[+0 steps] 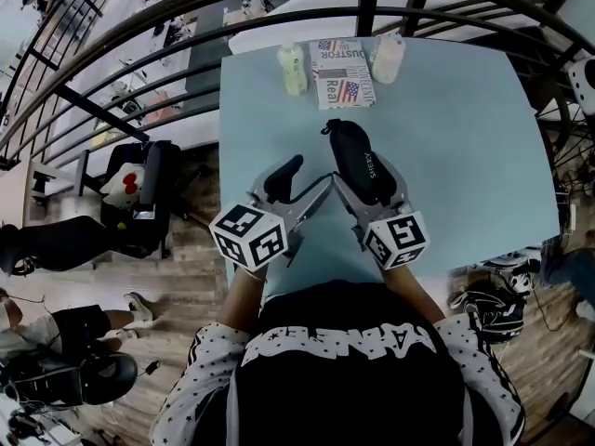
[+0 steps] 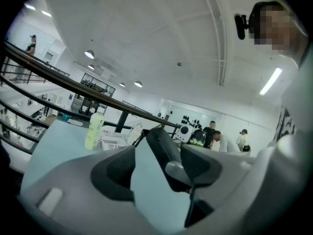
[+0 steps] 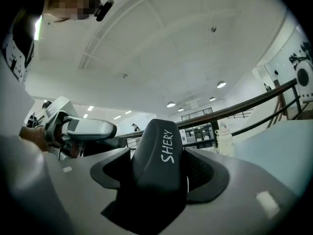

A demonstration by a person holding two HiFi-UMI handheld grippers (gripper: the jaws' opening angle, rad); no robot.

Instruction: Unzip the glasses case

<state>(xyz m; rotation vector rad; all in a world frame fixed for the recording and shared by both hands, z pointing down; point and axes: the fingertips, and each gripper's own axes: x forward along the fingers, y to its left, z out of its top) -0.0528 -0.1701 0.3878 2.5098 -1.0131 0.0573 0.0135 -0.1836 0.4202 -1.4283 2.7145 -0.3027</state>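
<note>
Case: the black glasses case (image 1: 353, 151) looks still zipped. It sits in front of the person over the table (image 1: 465, 137), apparently lifted clear of it.
Right gripper: the right gripper (image 1: 365, 177) is clamped on the case's long sides at its near end, with both pads pressing.
Left gripper: the left gripper (image 1: 302, 186) has its jaws apart and holds nothing. It is just beside the case on the left.
Axis: the case runs away from the person, in line with the right jaws, and its far end juts past the fingertips.
Pull: the pull (image 1: 327, 128) hangs at the far tip, on the left edge.
Key relation: the pull lies ahead and slightly right of the left gripper, which is the free hand and nearer to it.
Next move, judged: the left jaws reach forward to pinch the pull.
Backdrop: bottles (image 1: 292, 69) and a box (image 1: 342, 72) stand at the far edge, well apart.
</note>
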